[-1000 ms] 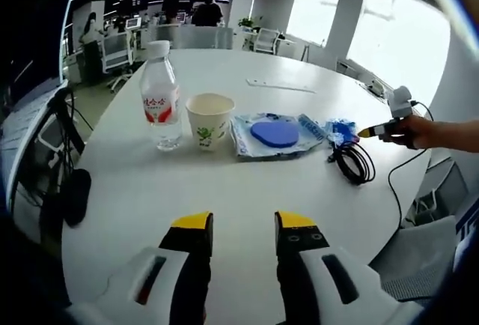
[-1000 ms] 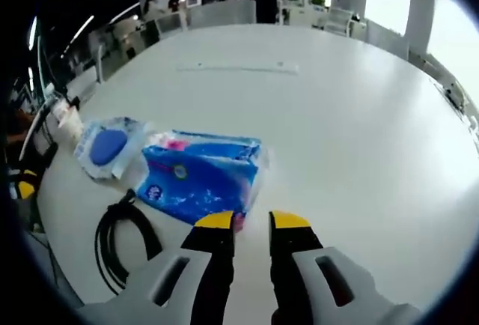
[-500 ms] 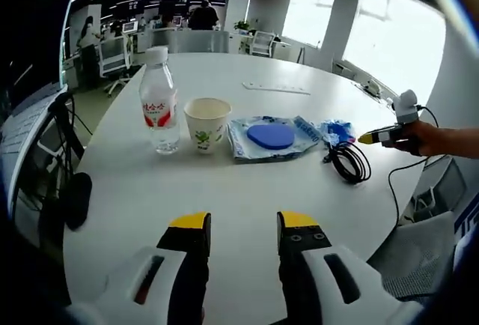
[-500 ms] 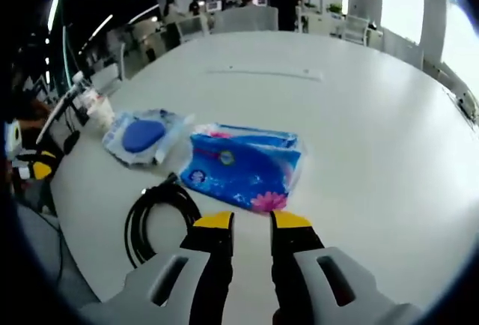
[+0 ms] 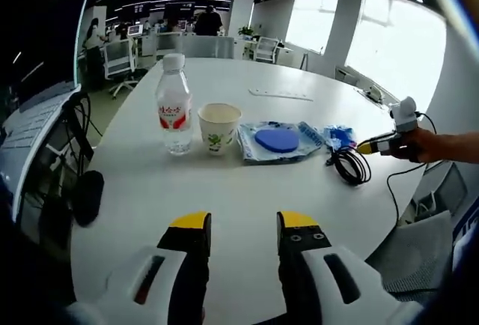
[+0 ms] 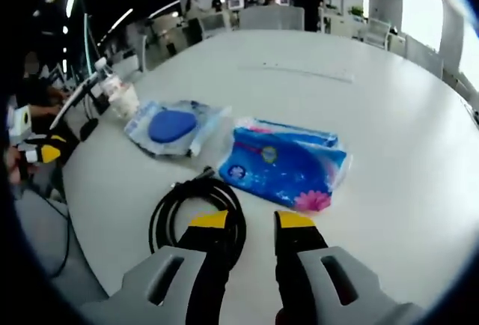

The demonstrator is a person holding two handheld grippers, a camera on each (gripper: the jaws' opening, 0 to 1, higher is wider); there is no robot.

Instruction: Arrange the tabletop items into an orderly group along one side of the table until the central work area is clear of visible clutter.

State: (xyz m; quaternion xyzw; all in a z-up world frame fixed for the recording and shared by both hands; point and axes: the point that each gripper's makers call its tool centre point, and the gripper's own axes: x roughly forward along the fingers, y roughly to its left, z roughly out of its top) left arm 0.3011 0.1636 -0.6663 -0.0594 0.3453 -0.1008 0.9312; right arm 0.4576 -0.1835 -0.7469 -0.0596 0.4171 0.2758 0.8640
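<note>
On the round white table (image 5: pixel 224 190) a water bottle (image 5: pixel 174 104), a paper cup (image 5: pixel 218 126), a clear bag holding a blue disc (image 5: pixel 277 140), a blue tissue pack (image 5: pixel 340 135) and a black cable coil (image 5: pixel 352 166) lie in a row. My left gripper (image 5: pixel 245 224) hovers open over the near table edge, well short of them. The right gripper (image 5: pixel 370 146) enters from the right beside the coil. In the right gripper view, my right gripper (image 6: pixel 251 222) stands open with nothing between its jaws, its left tip over the cable coil (image 6: pixel 198 216). The tissue pack (image 6: pixel 288 164) and the bag (image 6: pixel 174 125) lie beyond it.
A thin white strip (image 5: pixel 281 94) lies on the far part of the table. A dark object (image 5: pixel 88 194) sits at the table's left edge. Office chairs (image 5: pixel 116 55) and desks stand behind. A person's hand (image 5: pixel 441 145) holds the right gripper.
My right gripper has drawn back from the tissue pack, so the cable coil now lies under its left jaw. The left view has shifted slightly. The items have not moved.
</note>
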